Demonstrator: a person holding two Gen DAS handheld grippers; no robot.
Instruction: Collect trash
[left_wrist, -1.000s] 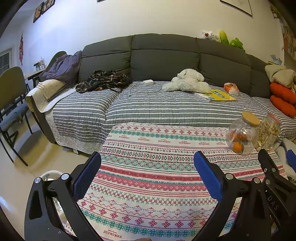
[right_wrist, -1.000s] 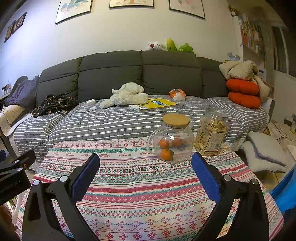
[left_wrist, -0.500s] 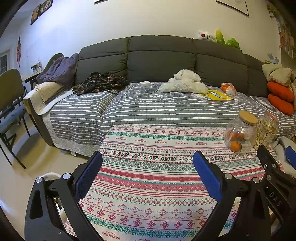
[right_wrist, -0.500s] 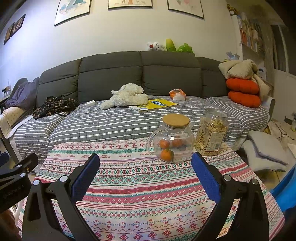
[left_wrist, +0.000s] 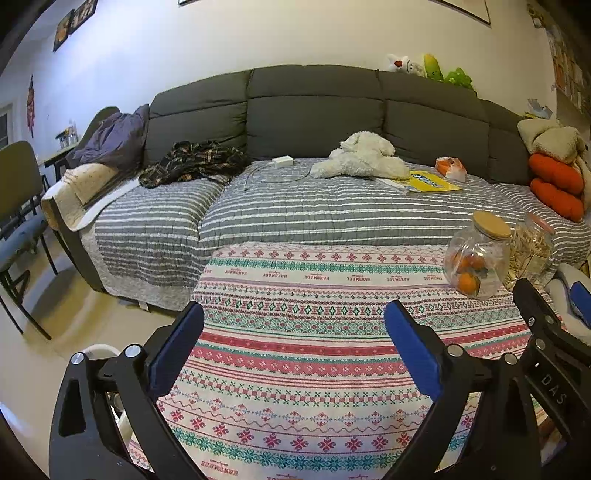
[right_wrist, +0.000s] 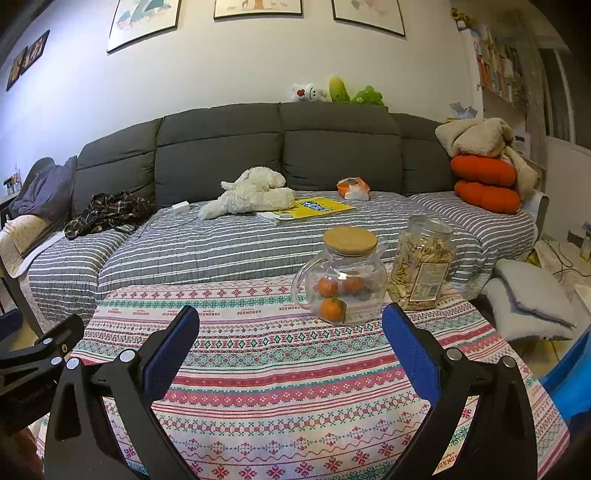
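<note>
My left gripper (left_wrist: 293, 314) is open and empty above the patterned tablecloth (left_wrist: 314, 354). My right gripper (right_wrist: 290, 319) is open and empty above the same tablecloth (right_wrist: 280, 376). An orange and white crumpled bag (left_wrist: 450, 168) lies on the sofa's striped cover, far from both grippers; it also shows in the right wrist view (right_wrist: 353, 188). The rim of a white bin (left_wrist: 99, 349) shows on the floor at the table's left edge, mostly hidden by my left finger.
A glass jar of oranges (right_wrist: 341, 280) with a cork lid and a jar of snacks (right_wrist: 423, 271) stand at the table's far right. On the sofa lie a white plush dog (right_wrist: 255, 192), a yellow book (right_wrist: 314, 208), a plaid shirt (left_wrist: 195, 164) and orange cushions (right_wrist: 484, 184). Chairs (left_wrist: 18, 206) stand at the left.
The left view has shifted slightly; the sofa and jars sit a little further left and lower. Both grippers stay open and empty.
</note>
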